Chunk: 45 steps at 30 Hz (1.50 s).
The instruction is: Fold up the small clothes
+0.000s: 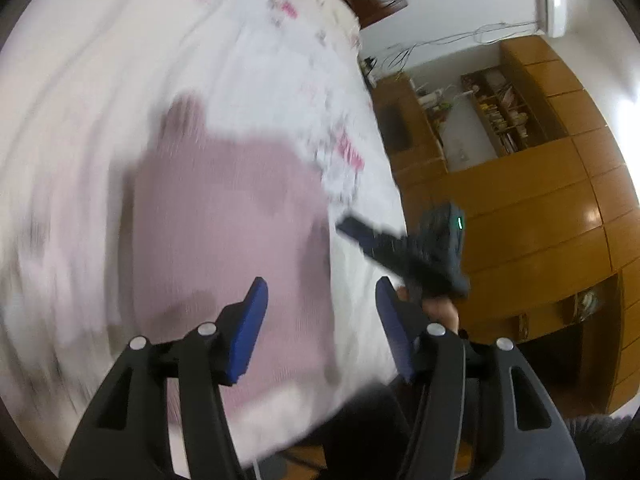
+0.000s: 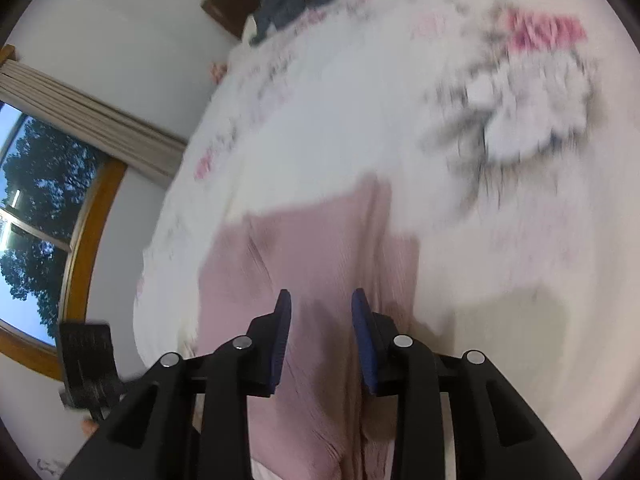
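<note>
Left tool (image 1: 318,296) and right tool (image 2: 321,306), both parted and holding nothing, poised over pink garment (image 2: 304,248) spread flat ahead on bed (image 2: 360,128), presumably readying a fold.

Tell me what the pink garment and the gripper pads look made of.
Pink garment: soft, matte fabric, probably fine-ribbed knit; it creases and shows faint lines, though blur hides detail. Pads on the left gripper: blue, matte, likely rubber or foam.

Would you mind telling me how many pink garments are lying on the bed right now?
1: the pink garment lies flat on the bed near its edge, below both open grippers; the motion blur could hide others.
</note>
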{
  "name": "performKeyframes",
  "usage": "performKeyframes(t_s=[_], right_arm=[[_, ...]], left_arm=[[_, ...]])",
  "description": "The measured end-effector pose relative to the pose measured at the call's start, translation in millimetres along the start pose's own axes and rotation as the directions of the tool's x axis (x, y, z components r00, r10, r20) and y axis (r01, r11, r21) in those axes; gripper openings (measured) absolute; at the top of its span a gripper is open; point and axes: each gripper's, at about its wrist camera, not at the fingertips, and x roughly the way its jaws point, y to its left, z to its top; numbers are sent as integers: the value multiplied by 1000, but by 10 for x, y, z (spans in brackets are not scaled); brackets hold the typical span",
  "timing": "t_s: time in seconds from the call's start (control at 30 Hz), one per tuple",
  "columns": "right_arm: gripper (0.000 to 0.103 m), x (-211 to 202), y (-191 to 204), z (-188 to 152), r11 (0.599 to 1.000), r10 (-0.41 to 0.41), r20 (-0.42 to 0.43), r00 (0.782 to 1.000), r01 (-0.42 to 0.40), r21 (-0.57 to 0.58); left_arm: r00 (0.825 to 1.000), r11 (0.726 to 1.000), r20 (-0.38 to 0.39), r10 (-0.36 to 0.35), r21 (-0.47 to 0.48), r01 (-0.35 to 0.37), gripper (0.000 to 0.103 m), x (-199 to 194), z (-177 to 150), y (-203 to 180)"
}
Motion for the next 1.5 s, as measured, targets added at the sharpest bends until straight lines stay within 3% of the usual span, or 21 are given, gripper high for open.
performKeyframes(t_s=[0.1, 0.17, 0.3, 0.4, 0.5, 0.6, 0.67, 0.73, 0.8, 0.83, 0.87, 0.93, 1.03, 1.07, 1.1, 1.17, 1.23, 1.27, 1.3, 1.4, 1.5], right_arm=[[32, 152, 125, 144, 999, 6, -38, 999, -7, -38], [32, 263, 169, 148, 998, -12, -60, 998, 9, -59], [16, 584, -57, 236, 996, -87, -115, 990, 84, -34], [14, 644, -158, 328, 998, -55, -131, 990, 56, 2], [21, 411, -28, 252, 999, -22, -113, 993, 18, -37], [21, 243, 164, -7, 993, 12, -145, 989, -29, -118], [20, 266, 192, -164, 985, -44, -170, 984, 15, -171], [0, 378, 84, -246, 973, -135, -174, 975, 97, -207], [0, 375, -8, -230, 978, -137, -170, 976, 106, -179], [0, 328, -20, -220, 985, -128, -170, 977, 105, -140], [1, 237, 18, -246, 983, -133, -163, 978, 110, -144], [7, 75, 199, -343, 979, -114, -152, 982, 85, -185], [7, 39, 331, -574, 970, -113, -174, 978, 71, -235], [7, 99, 276, -651, 966, -141, -193, 971, 92, -240], [0, 197, 195, -704, 958, -191, -205, 960, 136, -252], [0, 308, 133, -724, 949, -216, -199, 956, 157, -275], [0, 246, 162, -704, 959, -207, -189, 960, 160, -236], [0, 179, 227, -719, 955, -213, -174, 961, 167, -246], [5, 76, 284, -760, 950, -216, -159, 963, 170, -262], [5, -149, 416, -944, 945, -189, -147, 971, 139, -296], [5, -134, 424, -1188, 941, -198, -174, 965, 137, -310]], left_arm=[[1000, 1000, -28, 5, -28, -6, 53, 266, 355, 151], [994, 993, -54, 94, -61, -98, 48, 484, 517, 398], [991, 978, -70, 110, -168, -121, 12, 591, 537, 812], [995, 979, -59, 81, -184, -90, 16, 484, 497, 799], [999, 988, 4, 52, -143, -50, 41, 204, 462, 635], [1000, 998, -8, -2, -65, 2, 41, 90, 234, 346], [995, 996, -60, 84, -20, -85, 41, 234, 108, 329], [977, 983, -113, 183, 9, -183, 28, 443, -2, 456], [974, 979, -103, 200, -7, -202, 14, 435, -32, 525], [978, 981, -95, 184, -35, -188, 16, 391, -14, 521], [984, 986, -72, 162, -40, -165, 26, 286, -17, 454], [992, 993, -57, 115, 4, -115, 30, 135, -105, 276], [980, 984, -90, 175, 51, -171, 32, 148, -293, 223], [966, 972, -111, 232, 60, -226, 28, 233, -343, 292], [962, 969, -116, 246, 64, -240, 21, 271, -375, 343], [961, 967, -109, 255, 25, -254, 5, 280, -382, 441], [961, 965, -86, 263, 23, -262, 10, 152, -418, 368], [966, 968, -75, 249, 38, -247, 23, 60, -454, 290], [974, 976, -70, 216, 59, -212, 24, -39, -549, 179], [978, 982, -97, 184, 72, -177, 25, -190, -895, 89], [948, 958, -147, 283, 99, -270, 26, 61, -1078, 196]])
